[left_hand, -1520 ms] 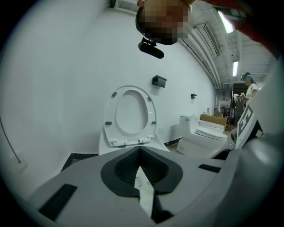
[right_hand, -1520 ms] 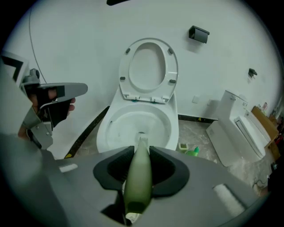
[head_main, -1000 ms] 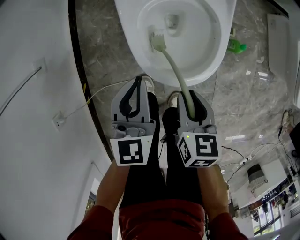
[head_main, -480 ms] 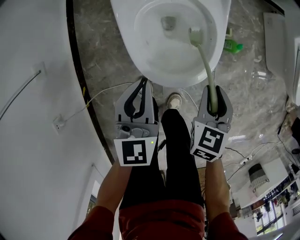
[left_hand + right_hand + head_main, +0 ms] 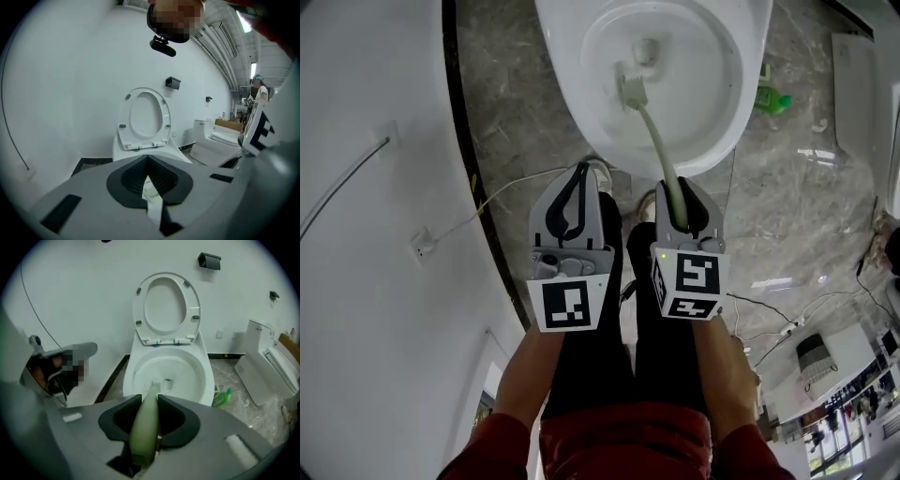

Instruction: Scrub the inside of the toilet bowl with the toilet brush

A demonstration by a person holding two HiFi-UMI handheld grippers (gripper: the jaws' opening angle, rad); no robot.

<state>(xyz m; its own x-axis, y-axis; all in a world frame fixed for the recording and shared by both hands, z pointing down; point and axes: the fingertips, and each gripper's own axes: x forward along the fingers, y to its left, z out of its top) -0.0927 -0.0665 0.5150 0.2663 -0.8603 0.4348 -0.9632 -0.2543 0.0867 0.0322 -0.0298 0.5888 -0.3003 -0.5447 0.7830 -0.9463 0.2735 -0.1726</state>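
A green bottle sits on the grey marble floor — a white cable trails across it.

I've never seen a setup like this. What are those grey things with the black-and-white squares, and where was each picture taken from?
No robot here: a person holds hand-worked tongs in each hand, and the patterned cubes are part of them. The head view comes from a camera on the person's head, looking down past their legs. The other two come from cameras riding on each pair of tongs, looking along the jaws. The right tongs are closed on the pale green handle of a toilet brush, whose head sits inside the toilet bowl near the drain. The left tongs are closed and hold nothing. The seat is raised. A green bottle sits on the grey stone floor beside the toilet.
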